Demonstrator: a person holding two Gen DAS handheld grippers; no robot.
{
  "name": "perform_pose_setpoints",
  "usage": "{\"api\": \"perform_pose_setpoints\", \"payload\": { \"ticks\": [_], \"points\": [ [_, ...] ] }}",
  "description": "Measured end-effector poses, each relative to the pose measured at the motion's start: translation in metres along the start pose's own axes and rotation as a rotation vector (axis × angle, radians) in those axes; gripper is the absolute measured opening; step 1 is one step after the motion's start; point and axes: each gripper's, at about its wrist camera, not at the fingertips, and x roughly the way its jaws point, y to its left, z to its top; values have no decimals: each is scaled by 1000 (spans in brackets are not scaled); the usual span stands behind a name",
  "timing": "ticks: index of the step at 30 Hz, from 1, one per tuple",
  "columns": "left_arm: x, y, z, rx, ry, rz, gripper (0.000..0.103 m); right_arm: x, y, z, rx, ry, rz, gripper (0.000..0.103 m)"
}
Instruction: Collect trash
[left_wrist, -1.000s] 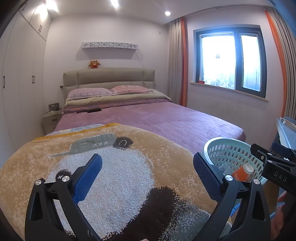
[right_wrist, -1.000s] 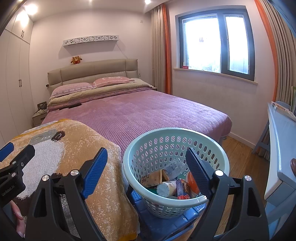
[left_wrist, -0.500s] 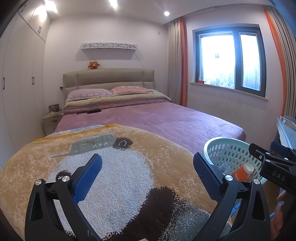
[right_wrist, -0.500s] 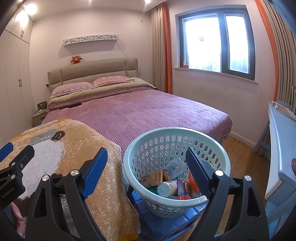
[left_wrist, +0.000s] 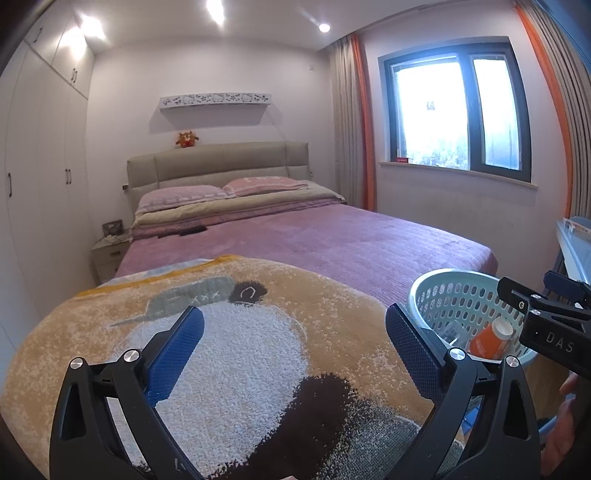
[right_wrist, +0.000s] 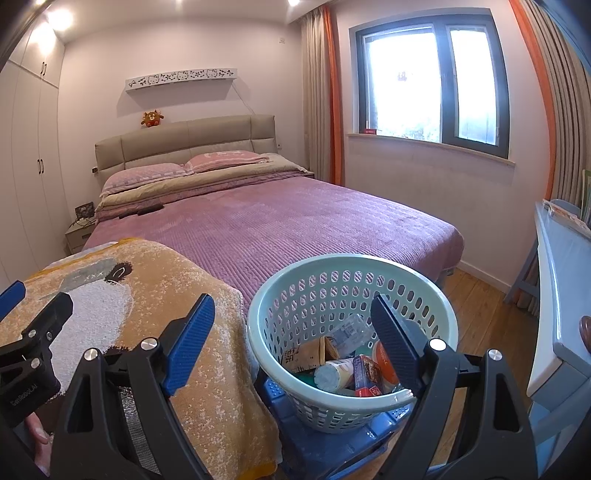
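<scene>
A pale green perforated basket stands on a blue stool at the foot of the bed. It holds several pieces of trash: a clear plastic bottle, a brown carton, a white cup, a red packet and an orange bottle. My right gripper is open and empty, just above the basket's near rim. My left gripper is open and empty over the panda blanket. The basket and orange bottle also show in the left wrist view.
A bed with a purple cover fills the middle, pillows at the headboard. A pale blue table stands at right over the wooden floor. A nightstand and white wardrobes line the left wall.
Almost nothing has moved. Both grippers stay open and hold their places; the right gripper drifts very slightly.
</scene>
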Motion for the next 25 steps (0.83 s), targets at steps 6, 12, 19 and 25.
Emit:
{"api": "perform_pose_setpoints", "payload": {
  "ticks": [6,12,19,25],
  "points": [
    [-12,7,7,-16,17,12,95,-6,3,2,-8,-4,3,82],
    [-28,17,13,-23,8,38,95,-12,6,7,-5,-11,12,82],
    [-39,25,15,-17,-19,63,96,-16,17,8,-21,-11,14,82],
    [-43,38,14,-46,-6,73,96,-15,38,12,-44,0,37,82]
  ]
}}
